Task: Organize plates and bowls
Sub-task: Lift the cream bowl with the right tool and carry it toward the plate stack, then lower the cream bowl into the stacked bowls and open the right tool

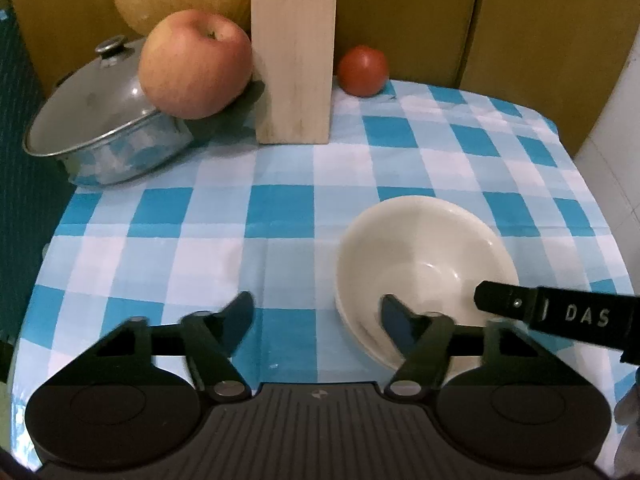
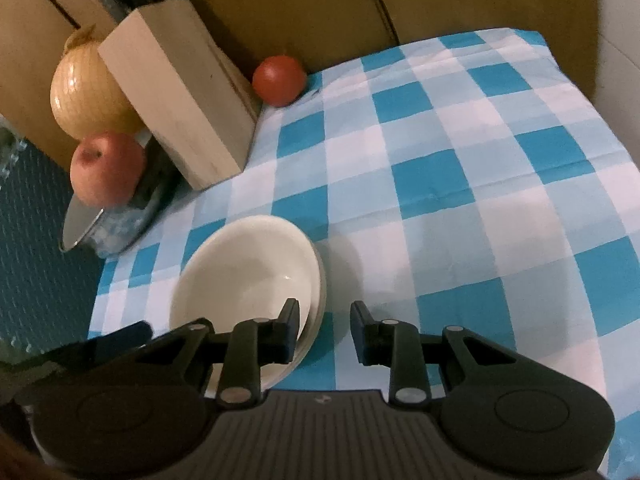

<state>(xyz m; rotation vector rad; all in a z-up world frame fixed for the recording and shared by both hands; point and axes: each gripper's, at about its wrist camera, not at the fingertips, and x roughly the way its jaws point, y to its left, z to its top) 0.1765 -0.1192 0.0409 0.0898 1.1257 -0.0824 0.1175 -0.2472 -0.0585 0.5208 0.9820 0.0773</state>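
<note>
- My left gripper (image 1: 318,316) is matte black plastic, with a ribbed dark grey body and a small logo at its middle.
- Its fingers (image 1: 240,312) are thin, dark, tapering blades on black linkage arms with silver pivot screws.
- Two round black housings flank the body.
- My right gripper (image 2: 324,320) is the same build, but its fingers (image 2: 290,320) are blocky and square-ended.
- From the left wrist, its side shows white letters "DAS" and a small silver screw.

The right gripper (image 2: 324,322) hangs with jaws apart, its left finger over the near rim of stacked white bowls (image 2: 244,276) on the checked tablecloth (image 2: 460,184). A wooden block (image 2: 176,108), tomato (image 2: 279,80), onion (image 2: 86,96) and apple (image 2: 106,168) sit far left.
</note>
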